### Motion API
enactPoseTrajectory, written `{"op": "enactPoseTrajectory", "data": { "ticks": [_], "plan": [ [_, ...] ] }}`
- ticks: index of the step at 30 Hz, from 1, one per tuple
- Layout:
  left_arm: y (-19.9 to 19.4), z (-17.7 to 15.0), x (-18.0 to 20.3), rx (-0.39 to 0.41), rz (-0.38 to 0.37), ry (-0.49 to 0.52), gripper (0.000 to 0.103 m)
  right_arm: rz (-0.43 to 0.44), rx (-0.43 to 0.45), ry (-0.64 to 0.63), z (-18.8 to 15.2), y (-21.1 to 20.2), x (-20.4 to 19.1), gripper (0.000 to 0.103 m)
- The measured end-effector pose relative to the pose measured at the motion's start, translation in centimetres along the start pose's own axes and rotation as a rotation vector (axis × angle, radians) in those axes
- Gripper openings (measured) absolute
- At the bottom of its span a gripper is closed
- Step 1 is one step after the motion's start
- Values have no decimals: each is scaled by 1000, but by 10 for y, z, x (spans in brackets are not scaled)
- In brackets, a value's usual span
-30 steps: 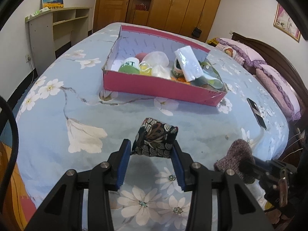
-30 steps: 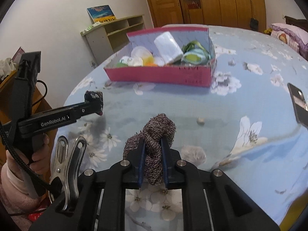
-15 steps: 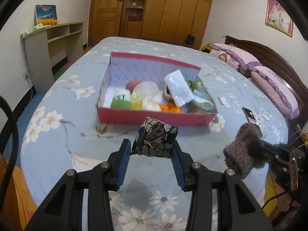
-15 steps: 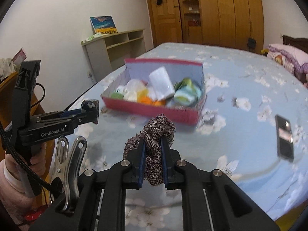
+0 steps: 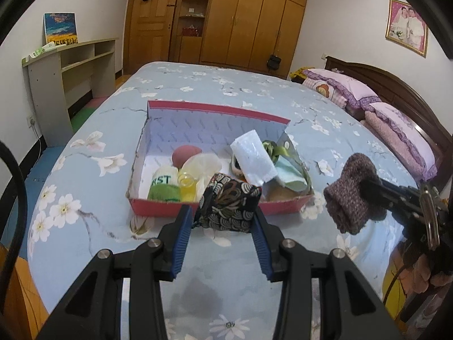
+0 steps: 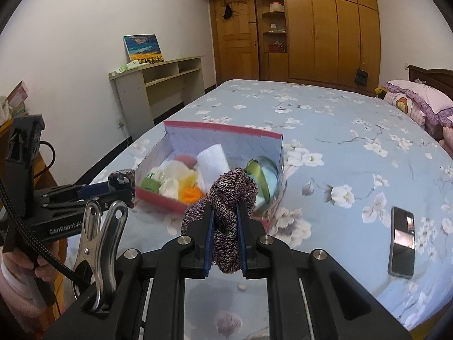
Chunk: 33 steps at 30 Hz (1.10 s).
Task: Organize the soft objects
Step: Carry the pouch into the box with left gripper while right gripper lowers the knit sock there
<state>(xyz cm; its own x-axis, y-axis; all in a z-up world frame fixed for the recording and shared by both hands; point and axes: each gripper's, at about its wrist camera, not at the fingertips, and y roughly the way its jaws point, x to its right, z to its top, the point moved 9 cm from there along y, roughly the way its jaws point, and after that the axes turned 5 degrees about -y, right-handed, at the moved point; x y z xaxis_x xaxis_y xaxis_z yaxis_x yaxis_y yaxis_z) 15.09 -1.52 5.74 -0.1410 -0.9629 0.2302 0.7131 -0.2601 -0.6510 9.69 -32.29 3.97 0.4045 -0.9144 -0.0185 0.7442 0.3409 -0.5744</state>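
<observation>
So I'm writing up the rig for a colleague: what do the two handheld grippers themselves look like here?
Both are black, angular frames with silver bolt heads at the pivots and two straight fingers faced with ribbed blue pads. The left gripper carries white "GenRobot.AI" lettering on its side and a braided black cable. A silver spring clamp is clipped to the right gripper. The person's left cuff looks pink.

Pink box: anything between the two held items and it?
Nothing visible. The patterned pouch in the left gripper and the knitted piece in the right gripper both hang near the pink box, with only bare bedspread between. The box is already crowded.
</observation>
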Motion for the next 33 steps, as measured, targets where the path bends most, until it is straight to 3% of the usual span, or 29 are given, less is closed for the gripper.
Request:
{"op": "enactPoseTrajectory", "data": {
  "ticks": [19, 33],
  "plan": [
    [61, 25, -12, 7, 41, -23, 44, 6, 27, 45, 48, 64, 25, 15],
    [108, 22, -27, -9, 102, -32, 45, -67, 7, 51, 63, 140, 33, 15]
  ]
}}
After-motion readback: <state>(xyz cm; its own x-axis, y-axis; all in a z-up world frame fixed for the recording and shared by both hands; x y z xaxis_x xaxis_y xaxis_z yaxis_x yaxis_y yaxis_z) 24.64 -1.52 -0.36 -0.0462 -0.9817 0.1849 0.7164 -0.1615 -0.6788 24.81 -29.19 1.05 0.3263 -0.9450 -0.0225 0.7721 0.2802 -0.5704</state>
